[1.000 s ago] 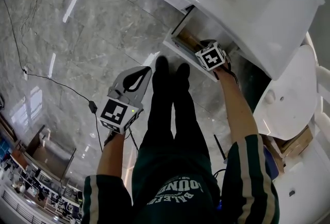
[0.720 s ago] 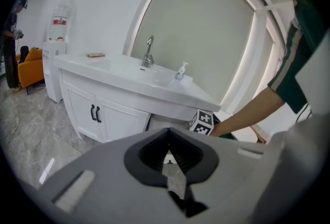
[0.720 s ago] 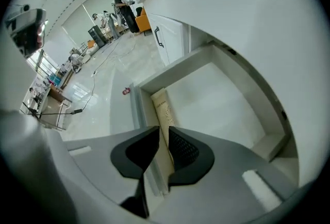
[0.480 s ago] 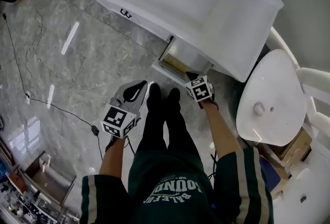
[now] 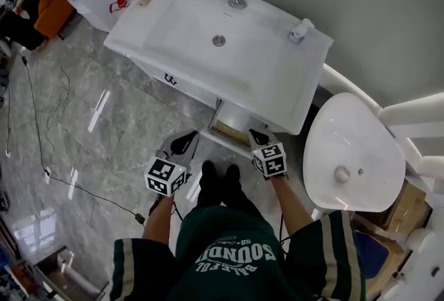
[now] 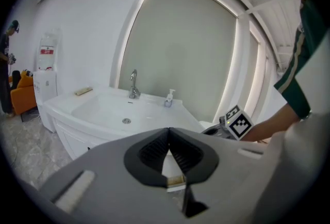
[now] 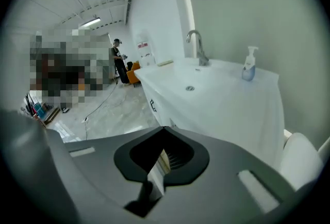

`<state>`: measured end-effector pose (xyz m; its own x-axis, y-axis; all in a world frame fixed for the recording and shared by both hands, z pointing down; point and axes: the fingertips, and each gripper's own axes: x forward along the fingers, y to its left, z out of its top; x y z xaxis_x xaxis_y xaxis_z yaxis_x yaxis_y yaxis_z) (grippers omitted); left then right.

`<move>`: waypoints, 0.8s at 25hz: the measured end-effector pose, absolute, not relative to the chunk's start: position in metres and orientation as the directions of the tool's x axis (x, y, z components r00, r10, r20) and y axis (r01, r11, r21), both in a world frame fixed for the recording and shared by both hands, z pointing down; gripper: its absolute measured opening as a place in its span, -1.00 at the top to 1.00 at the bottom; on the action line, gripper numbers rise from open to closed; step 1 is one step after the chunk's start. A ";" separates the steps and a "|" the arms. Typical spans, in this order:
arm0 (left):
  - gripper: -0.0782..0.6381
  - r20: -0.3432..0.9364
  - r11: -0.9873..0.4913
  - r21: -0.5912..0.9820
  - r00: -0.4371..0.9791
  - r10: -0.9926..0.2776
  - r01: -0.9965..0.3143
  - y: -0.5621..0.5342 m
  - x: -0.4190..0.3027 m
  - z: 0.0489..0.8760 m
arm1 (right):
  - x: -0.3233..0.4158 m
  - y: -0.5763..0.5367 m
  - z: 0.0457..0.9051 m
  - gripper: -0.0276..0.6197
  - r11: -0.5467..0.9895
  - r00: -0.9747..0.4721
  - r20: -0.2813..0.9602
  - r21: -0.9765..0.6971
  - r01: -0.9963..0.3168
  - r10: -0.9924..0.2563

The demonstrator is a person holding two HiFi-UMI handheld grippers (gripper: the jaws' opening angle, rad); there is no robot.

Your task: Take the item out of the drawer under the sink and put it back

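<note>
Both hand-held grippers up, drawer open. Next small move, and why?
Probably lower the right hand-held gripper to the drawer and push it shut: it stands open under the sink with a tan item inside, and this and the left hand-held gripper are shut, empty.

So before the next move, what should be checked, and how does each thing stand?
1. Drawer under the sink open: ok.
2. Item in drawer: something tan lies inside, so ok; what it is, cannot tell.
3. Right hand-held gripper free: jaws shut, nothing between them; ok.
4. Left hand-held gripper free: jaws shut, nothing between them; ok.
5. Footing: a cable trails on the floor left of the shoes; not ok, possibly a trip risk.
</note>
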<state>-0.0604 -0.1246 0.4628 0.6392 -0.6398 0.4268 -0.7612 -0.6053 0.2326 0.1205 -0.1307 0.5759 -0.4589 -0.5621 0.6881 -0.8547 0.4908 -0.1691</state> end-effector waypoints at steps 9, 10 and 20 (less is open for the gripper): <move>0.64 0.295 -0.630 0.125 0.635 -0.714 -0.767 -0.152 -0.052 0.375 | 0.150 -0.160 0.404 0.91 0.466 -0.454 0.410 -0.076 -0.882 -0.791; 0.64 0.280 -0.634 0.118 0.638 -0.717 -0.764 -0.153 -0.049 0.366 | 0.154 -0.160 0.387 0.91 0.461 -0.451 0.376 -0.069 -0.885 -0.809; 0.64 0.169 -0.656 0.052 0.654 -0.738 -0.753 -0.164 -0.029 0.306 | 0.182 -0.153 0.277 0.91 0.407 -0.407 0.142 -0.035 -0.913 -0.902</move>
